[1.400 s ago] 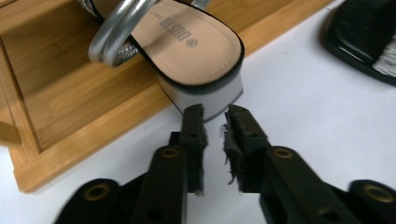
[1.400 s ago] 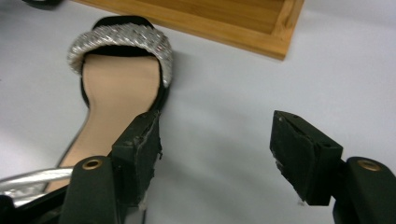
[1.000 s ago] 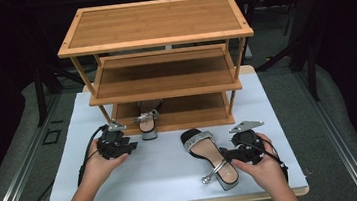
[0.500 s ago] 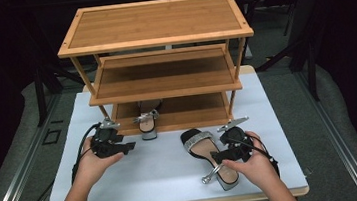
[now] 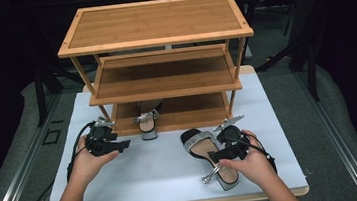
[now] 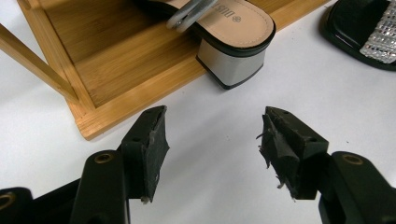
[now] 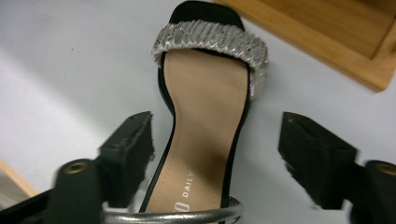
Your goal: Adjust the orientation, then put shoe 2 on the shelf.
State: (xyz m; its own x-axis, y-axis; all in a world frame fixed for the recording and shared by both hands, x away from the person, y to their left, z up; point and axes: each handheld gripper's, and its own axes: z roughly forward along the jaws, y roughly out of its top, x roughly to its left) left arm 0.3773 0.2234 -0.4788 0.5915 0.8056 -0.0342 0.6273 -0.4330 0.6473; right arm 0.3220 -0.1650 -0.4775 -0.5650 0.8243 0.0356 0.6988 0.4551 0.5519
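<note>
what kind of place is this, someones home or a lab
Probably a lab or recording space, not a home: a white-topped table holds a bamboo shoe rack and sandals as props, dark equipment stands surround it, and a person works with handheld grippers.

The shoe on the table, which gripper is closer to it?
Right. The right gripper hangs over the shoe, jaws open astride it. The left gripper is off to its left, beside the rack.

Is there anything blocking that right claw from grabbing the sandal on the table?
Nothing visible. The right gripper is open, its jaws straddling the sandal on either side, with only white tabletop around it.
</note>
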